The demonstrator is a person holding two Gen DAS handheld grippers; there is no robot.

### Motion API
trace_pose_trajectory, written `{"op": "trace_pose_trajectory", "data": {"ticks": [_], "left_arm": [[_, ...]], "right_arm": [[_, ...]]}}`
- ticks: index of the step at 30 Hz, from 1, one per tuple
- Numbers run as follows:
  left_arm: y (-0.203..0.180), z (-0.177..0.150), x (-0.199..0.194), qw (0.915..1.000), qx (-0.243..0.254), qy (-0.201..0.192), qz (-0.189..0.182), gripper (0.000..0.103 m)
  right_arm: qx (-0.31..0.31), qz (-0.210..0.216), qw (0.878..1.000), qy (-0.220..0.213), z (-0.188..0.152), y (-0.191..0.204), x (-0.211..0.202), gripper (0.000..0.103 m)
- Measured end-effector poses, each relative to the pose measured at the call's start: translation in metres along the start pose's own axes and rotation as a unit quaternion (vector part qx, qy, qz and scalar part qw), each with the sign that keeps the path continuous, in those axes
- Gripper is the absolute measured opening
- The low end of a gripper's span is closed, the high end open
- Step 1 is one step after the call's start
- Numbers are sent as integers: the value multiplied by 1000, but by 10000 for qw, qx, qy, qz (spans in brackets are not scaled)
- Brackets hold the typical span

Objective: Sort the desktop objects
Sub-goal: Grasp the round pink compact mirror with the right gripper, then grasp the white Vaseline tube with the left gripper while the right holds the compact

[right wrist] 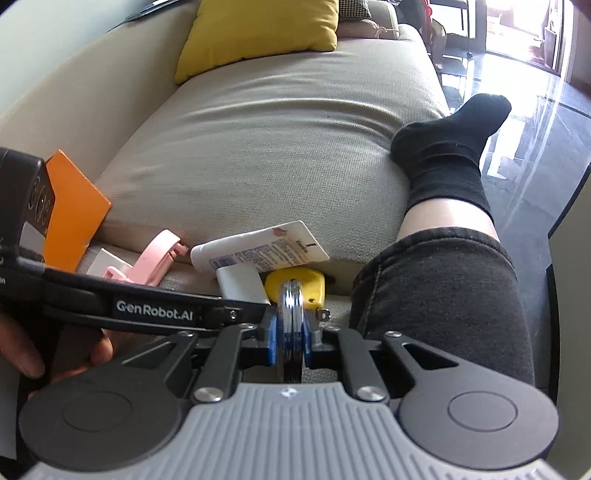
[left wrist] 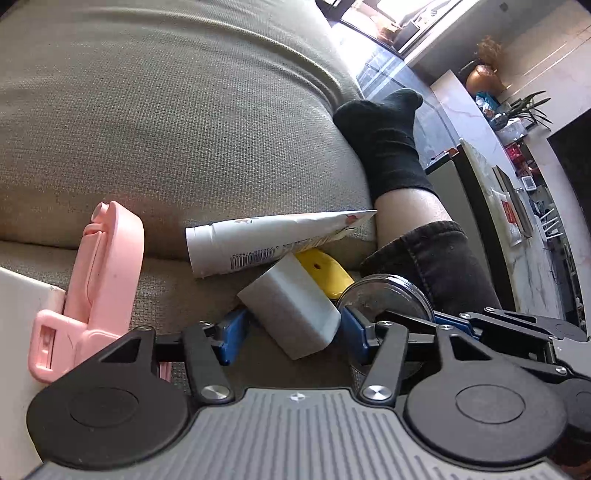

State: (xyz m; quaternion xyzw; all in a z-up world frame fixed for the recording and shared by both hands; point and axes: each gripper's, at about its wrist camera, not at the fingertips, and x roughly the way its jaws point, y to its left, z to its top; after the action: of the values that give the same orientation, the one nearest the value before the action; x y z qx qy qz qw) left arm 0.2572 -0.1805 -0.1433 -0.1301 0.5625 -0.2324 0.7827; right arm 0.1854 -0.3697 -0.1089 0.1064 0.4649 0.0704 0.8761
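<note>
Left gripper, bottom centre, has its fingers spread around the grey block, not pinching; right gripper pinches the round tin. Next: squeeze the block, lift clear.

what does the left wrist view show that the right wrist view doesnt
Only the left wrist view: the left tongs open around the grey rectangular block, the flat face of the round metal-rimmed disc, a copper vase on a far counter.

Only the right wrist view: the yellow square cushion, an orange flat card, the right tongs shut on the disc, seen edge-on.

Both: the white squeeze tube, pink plastic clip, yellow plastic piece, black-socked foot, beige sofa.
</note>
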Motion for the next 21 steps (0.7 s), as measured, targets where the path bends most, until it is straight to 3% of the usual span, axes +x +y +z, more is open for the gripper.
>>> {"op": "trace_pose_trajectory", "data": {"ticks": [5, 8, 11, 12, 16, 19, 21], "left_arm": [[-1, -3, -4, 9999, 25, -153, 1, 59], [-6, -7, -9, 9996, 166, -207, 17, 49], [-10, -9, -18, 9992, 367, -180, -46, 8], [-12, -10, -21, 9987, 483, -136, -36, 0], [-4, -16, -30, 9985, 495, -118, 183, 0], [8, -14, -35, 9998, 113, -176, 9, 1], [9, -10, -34, 9997, -26, -254, -18, 16]], "right_arm": [[104, 33, 9999, -16, 0, -3, -3, 14], [118, 113, 9999, -16, -1, -1, -4, 14], [46, 86, 10000, -12, -2, 4, -4, 15], [6, 29, 10000, -23, -2, 6, -4, 14], [80, 165, 9998, -7, -5, 8, -5, 14], [140, -83, 9997, -190, -5, 7, -10, 14], [210, -128, 9994, -259, -4, 4, -12, 14]]}}
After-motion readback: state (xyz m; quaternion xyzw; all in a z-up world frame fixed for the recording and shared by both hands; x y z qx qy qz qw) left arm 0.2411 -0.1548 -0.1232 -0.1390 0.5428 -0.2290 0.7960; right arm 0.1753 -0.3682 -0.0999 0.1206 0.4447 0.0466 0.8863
